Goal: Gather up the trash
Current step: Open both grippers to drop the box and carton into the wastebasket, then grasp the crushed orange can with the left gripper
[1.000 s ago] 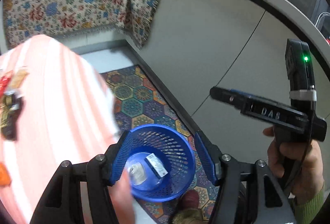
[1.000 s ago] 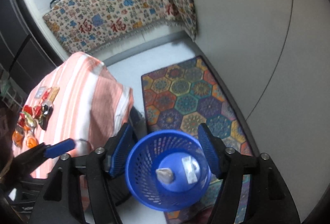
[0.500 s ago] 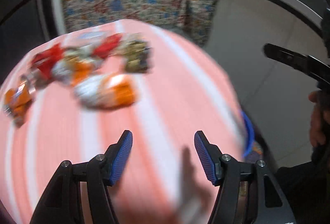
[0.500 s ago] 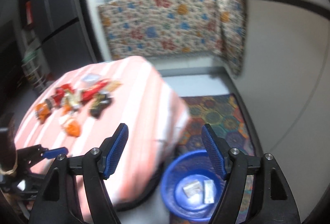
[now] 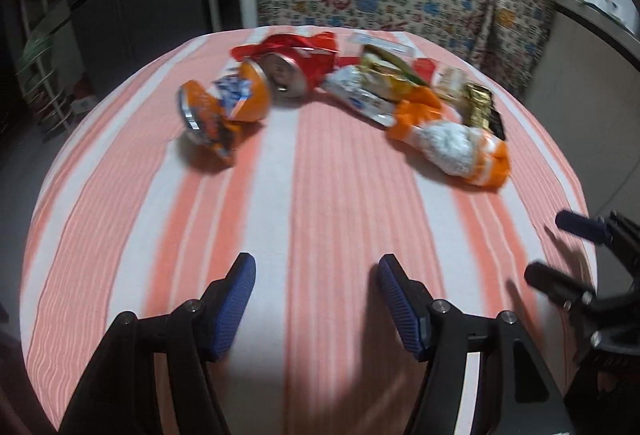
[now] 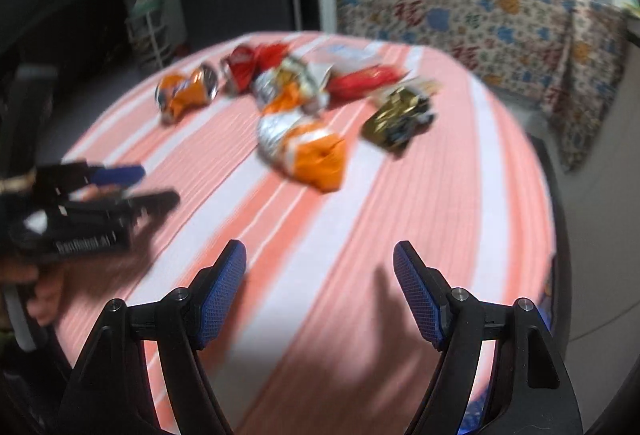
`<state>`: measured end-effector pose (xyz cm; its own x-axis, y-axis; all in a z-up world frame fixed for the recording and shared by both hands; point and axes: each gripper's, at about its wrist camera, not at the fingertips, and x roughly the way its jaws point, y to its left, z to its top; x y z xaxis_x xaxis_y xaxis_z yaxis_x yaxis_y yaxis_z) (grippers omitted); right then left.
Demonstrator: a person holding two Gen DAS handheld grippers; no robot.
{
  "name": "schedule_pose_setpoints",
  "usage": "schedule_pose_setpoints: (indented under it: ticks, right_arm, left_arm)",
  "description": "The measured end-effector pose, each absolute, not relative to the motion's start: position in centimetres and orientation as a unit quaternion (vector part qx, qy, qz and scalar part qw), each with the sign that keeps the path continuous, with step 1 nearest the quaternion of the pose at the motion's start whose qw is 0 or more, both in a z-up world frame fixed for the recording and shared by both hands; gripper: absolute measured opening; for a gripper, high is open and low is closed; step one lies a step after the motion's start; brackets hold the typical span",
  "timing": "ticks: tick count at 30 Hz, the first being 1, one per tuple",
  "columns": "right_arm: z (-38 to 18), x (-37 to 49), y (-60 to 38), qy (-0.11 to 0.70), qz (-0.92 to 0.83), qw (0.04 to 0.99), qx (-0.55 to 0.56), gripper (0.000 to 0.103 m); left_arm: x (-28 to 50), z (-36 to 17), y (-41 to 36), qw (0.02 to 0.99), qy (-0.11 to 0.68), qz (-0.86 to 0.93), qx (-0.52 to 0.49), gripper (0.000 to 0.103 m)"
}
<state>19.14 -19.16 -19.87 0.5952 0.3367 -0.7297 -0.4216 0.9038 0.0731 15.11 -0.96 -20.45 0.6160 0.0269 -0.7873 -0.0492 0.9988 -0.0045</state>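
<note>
A round desk [image 5: 328, 219] under a pink-and-white striped cloth fills both views, with a floral cloth draped over the counter behind it. The trash lies clustered on the far half of the desk: a crushed orange can [image 5: 218, 117] at the left, a red can [image 5: 290, 73] just beside it, a heap of wrappers [image 5: 380, 83] in the middle, an orange-and-silver snack bag [image 5: 456, 145] nearest the front, and a gold-and-black wrapper [image 5: 482, 107] to the right. The left claw [image 5: 314, 299] and the right claw [image 6: 320, 291] both hover over the bare near half of the desk, jaws spread wide and empty, well apart from the pile. As I judge it, plenty is left: every piece seen here awaits pickup, and the snack bag looks the easiest first grab.
</note>
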Motion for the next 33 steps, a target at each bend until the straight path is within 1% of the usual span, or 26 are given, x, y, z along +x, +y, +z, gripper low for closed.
schedule_pose_setpoints:
  ticks: [3, 4, 9, 12, 15, 19, 23, 29, 33]
  right_arm:
    - [-20.8, 19.3, -17.8, 0.406, 0.216, 0.885, -0.071, 0.078]
    - [-21.1, 19.3, -17.4, 0.407, 0.216, 0.884, -0.074, 0.078]
    - [-21.5, 19.9, -16.6, 0.408, 0.213, 0.885, -0.075, 0.089]
    - [-21.6, 20.3, -16.5, 0.411, 0.210, 0.884, -0.073, 0.094]
    - [-21.6, 20.5, -16.7, 0.414, 0.208, 0.883, -0.072, 0.097]
    - [-21.6, 20.5, -16.7, 0.414, 0.209, 0.883, -0.072, 0.098]
    - [-21.6, 20.5, -16.7, 0.412, 0.209, 0.884, -0.072, 0.099]
    - [-21.6, 20.4, -16.7, 0.411, 0.212, 0.884, -0.072, 0.100]
    - [-21.2, 20.7, -16.9, 0.418, 0.227, 0.876, -0.079, 0.098]
  left_arm:
    - [15.3, -20.4, 0.5, 0.899, 0.435, 0.043, -0.025, 0.067]
    - [15.5, -20.3, 0.9, 0.898, 0.436, 0.050, -0.027, 0.069]
    - [17.5, -20.4, 2.2, 0.896, 0.437, 0.071, -0.031, 0.079]
    - [18.9, -20.3, 2.6, 0.896, 0.434, 0.079, -0.040, 0.079]
    - [19.9, -20.1, 3.2, 0.896, 0.436, 0.076, -0.046, 0.079]
    - [21.9, -19.3, 4.7, 0.896, 0.434, 0.056, -0.074, 0.079]
    - [23.3, -18.3, 5.3, 0.900, 0.425, 0.059, -0.075, 0.079]
    - [25.9, -18.2, 5.0, 0.895, 0.437, 0.079, -0.037, 0.079]
    - [26.7, -18.3, 5.8, 0.895, 0.438, 0.073, -0.039, 0.078]
